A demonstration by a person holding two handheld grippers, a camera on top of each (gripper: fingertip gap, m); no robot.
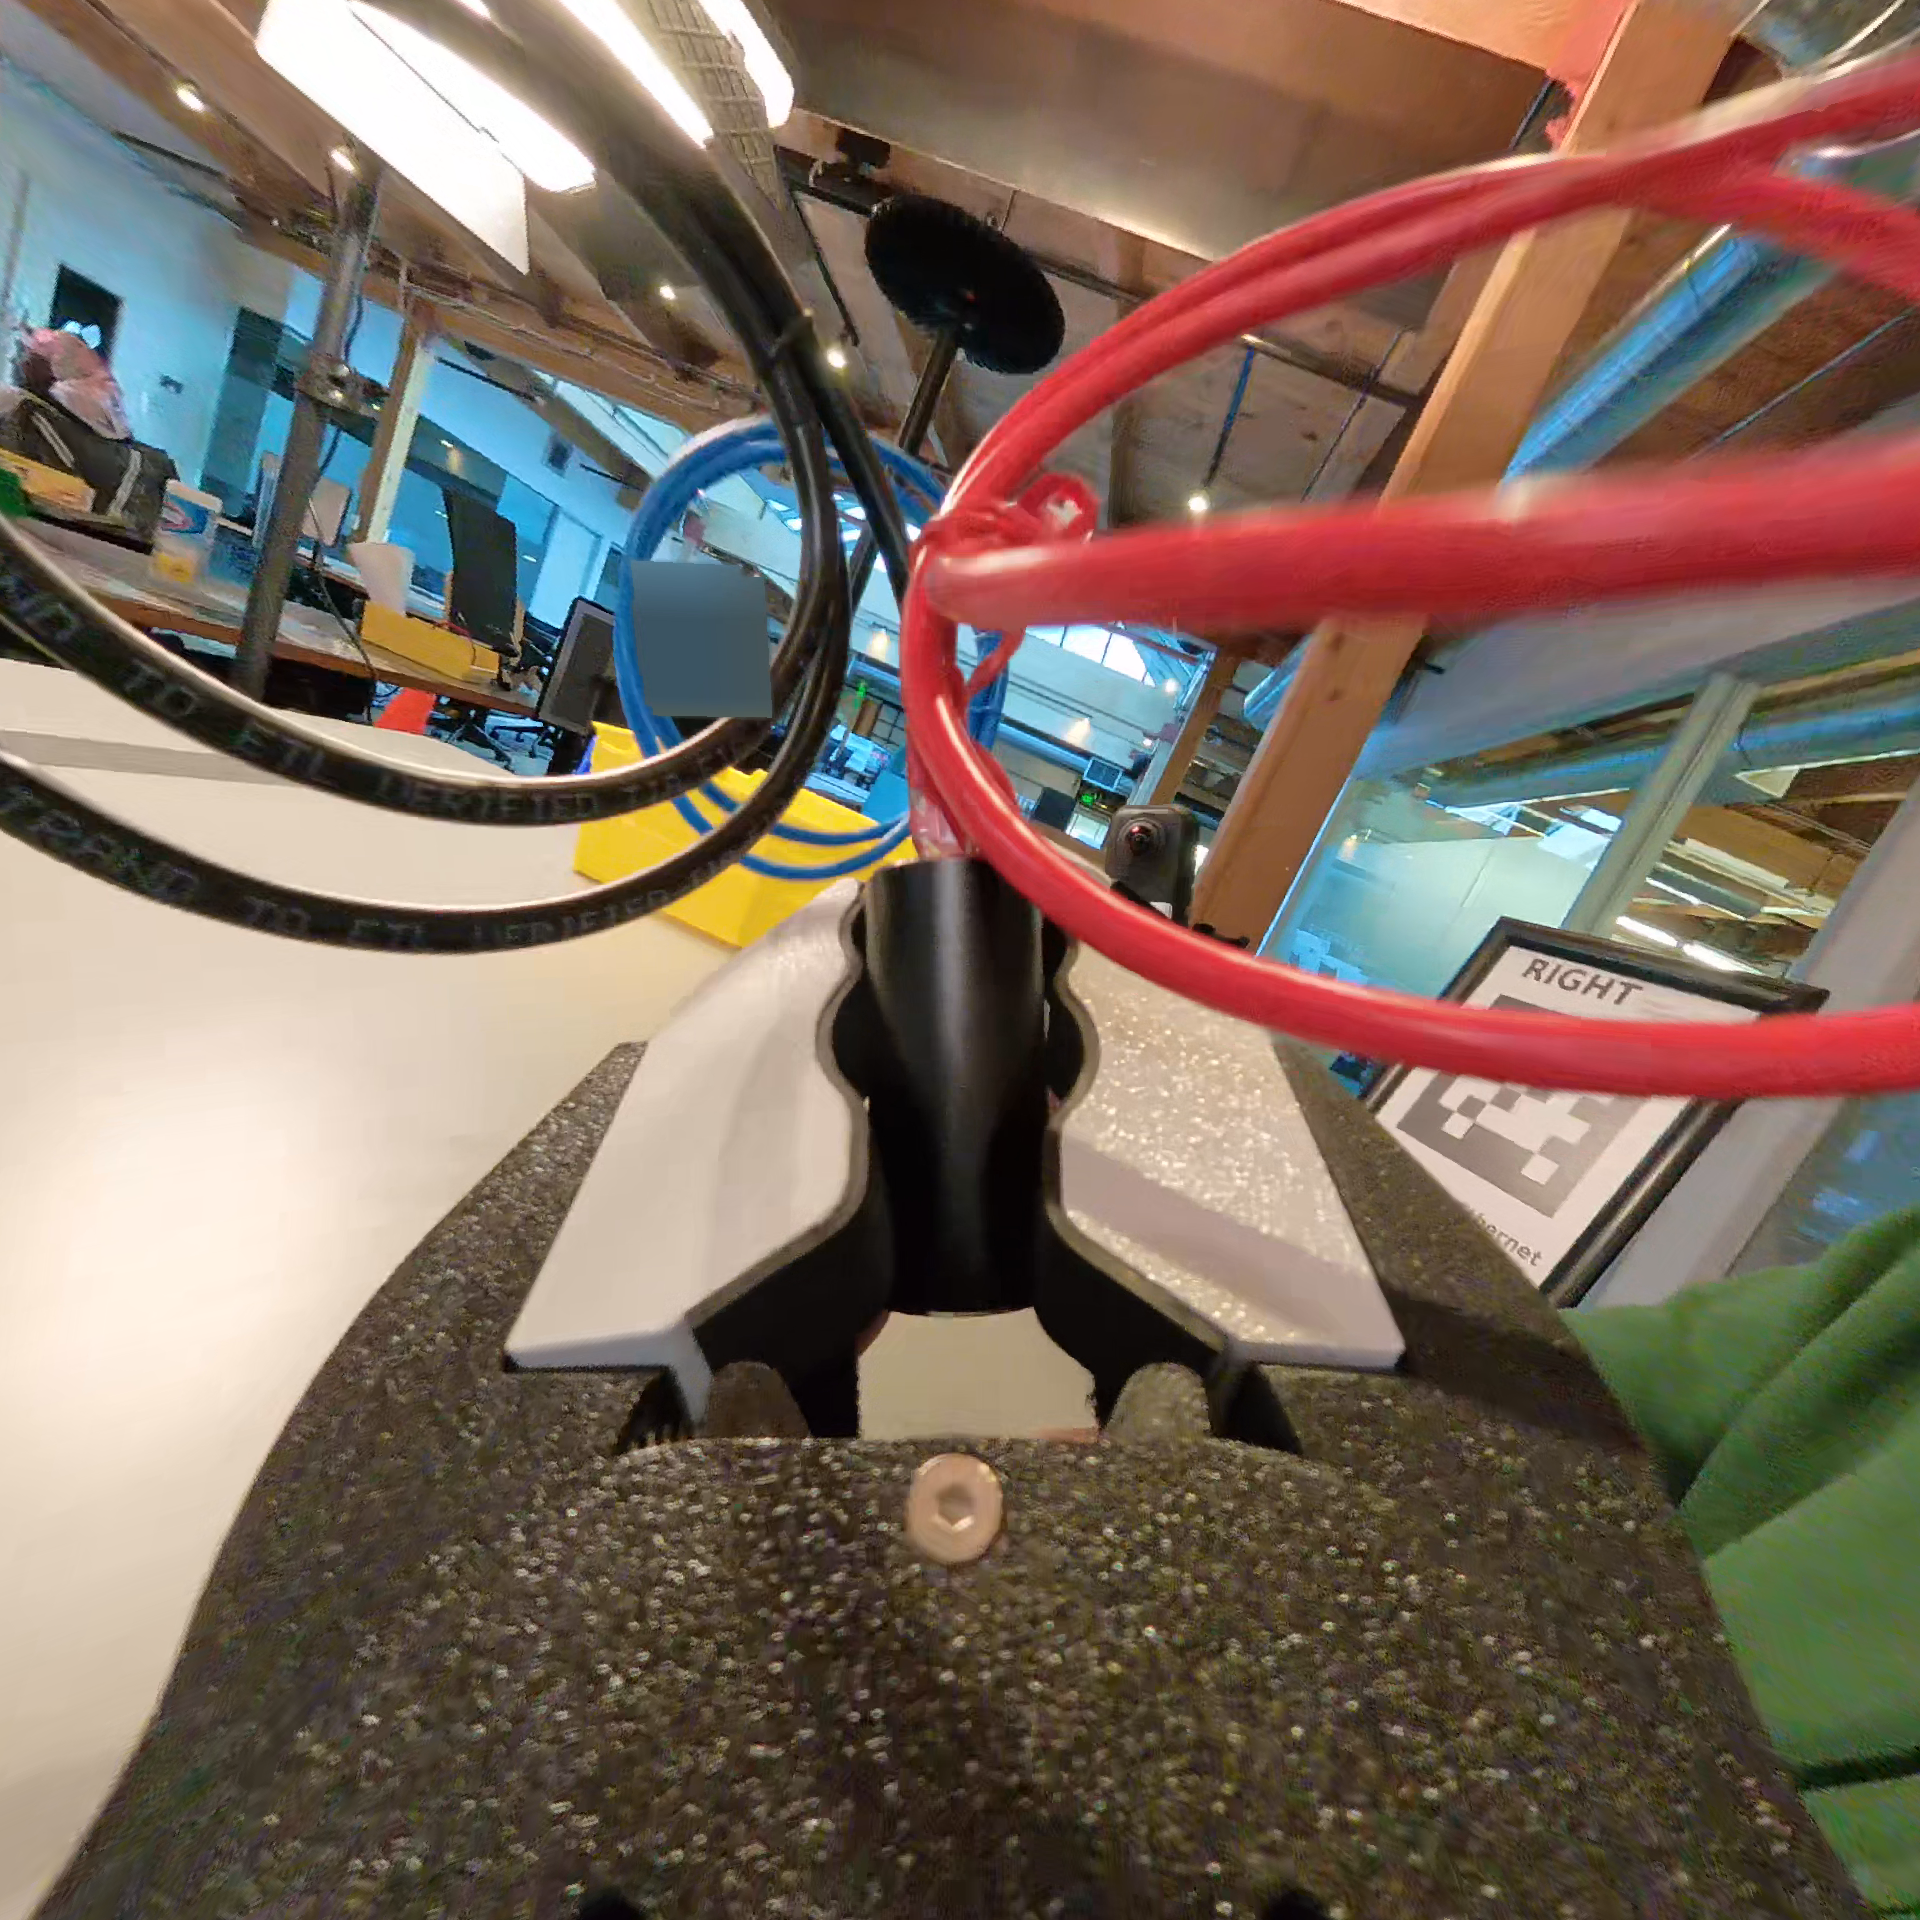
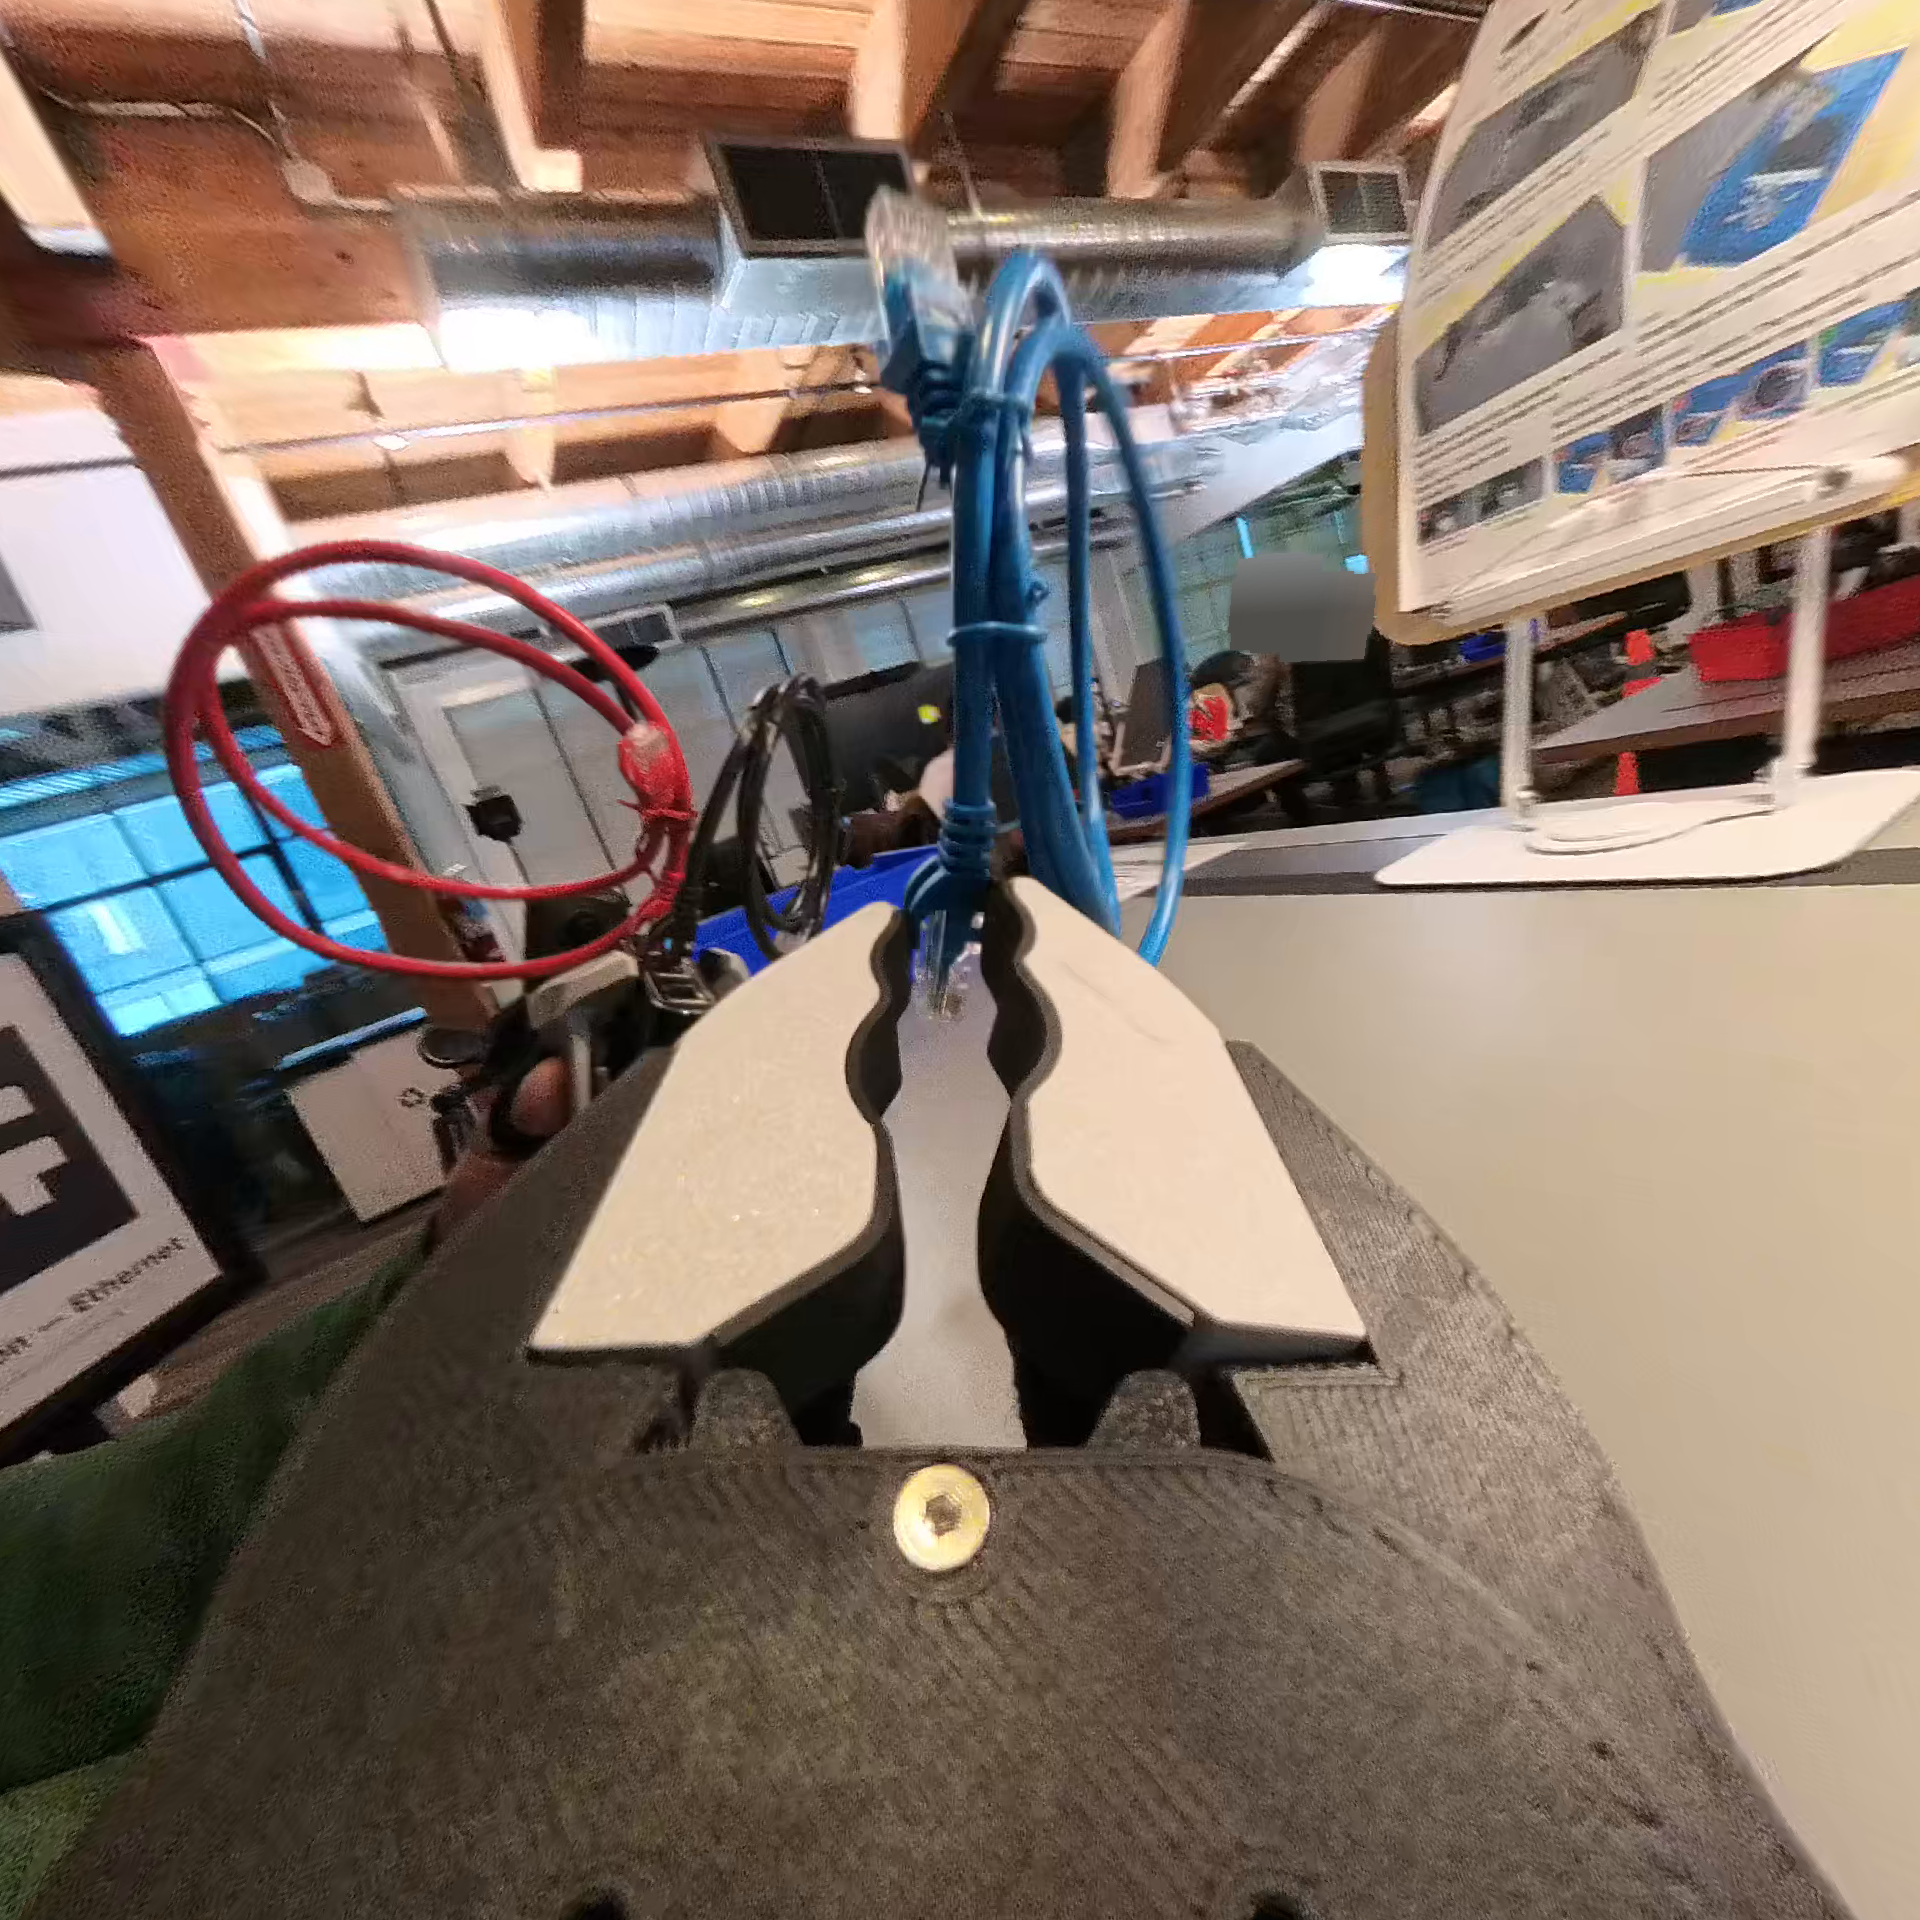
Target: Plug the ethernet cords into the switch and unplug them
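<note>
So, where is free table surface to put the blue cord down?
Bare table lies right of the right gripper, up to the white stand base. More bare top lies left of the left gripper, before the yellow bin. Between the grippers, red cord and black cord loops crowd the air.

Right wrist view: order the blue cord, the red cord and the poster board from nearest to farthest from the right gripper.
1. Blue cord: plug held in the right gripper.
2. Red cord: left, beyond the fingertips.
3. Poster board: upper right, across the table.
</note>
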